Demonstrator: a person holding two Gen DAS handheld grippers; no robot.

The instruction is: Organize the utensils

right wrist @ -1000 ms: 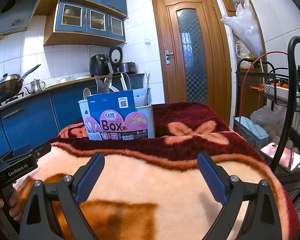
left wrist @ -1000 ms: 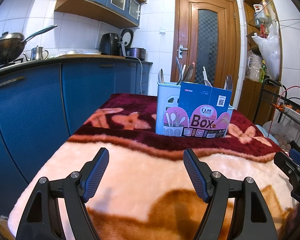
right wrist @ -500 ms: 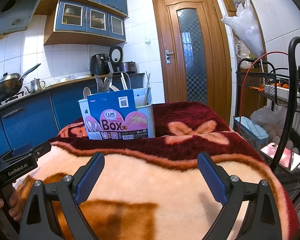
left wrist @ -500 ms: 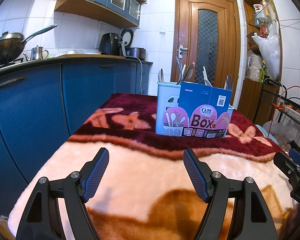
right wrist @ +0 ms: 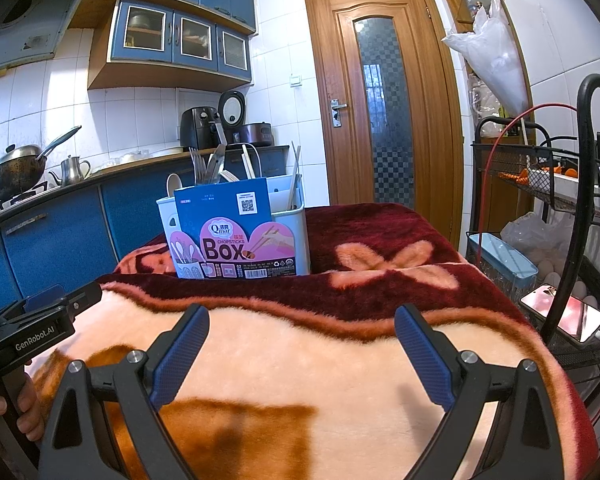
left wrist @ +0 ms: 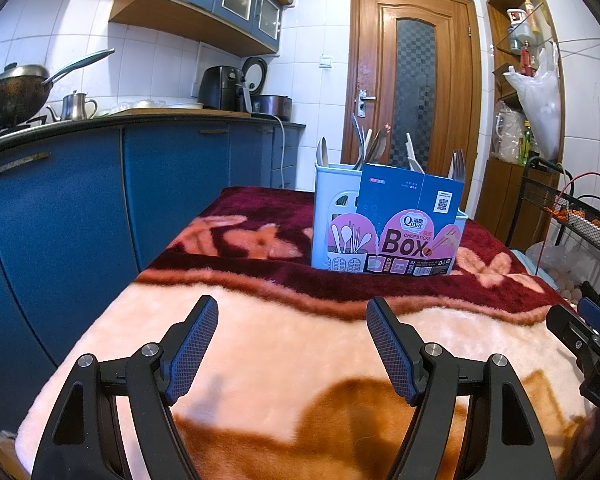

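A pale blue utensil holder [left wrist: 332, 216] with a blue and pink "Chopsticks Box" label [left wrist: 408, 232] stands upright on the blanket-covered table [left wrist: 284, 336], at its far part. Several utensils [left wrist: 370, 146] stand in it: spoons, forks, chopsticks. It also shows in the right wrist view [right wrist: 290, 228], with its label [right wrist: 232, 236] and utensils [right wrist: 210, 168]. My left gripper [left wrist: 291, 316] is open and empty, low over the near part of the table. My right gripper [right wrist: 302, 324] is open and empty, likewise well short of the holder.
Blue kitchen cabinets [left wrist: 100, 200] with a wok [left wrist: 12, 92] and kettle run along the left. A wooden door [left wrist: 414, 80] is behind. A black wire rack [right wrist: 540, 184] and a phone [right wrist: 562, 314] stand at the right of the table.
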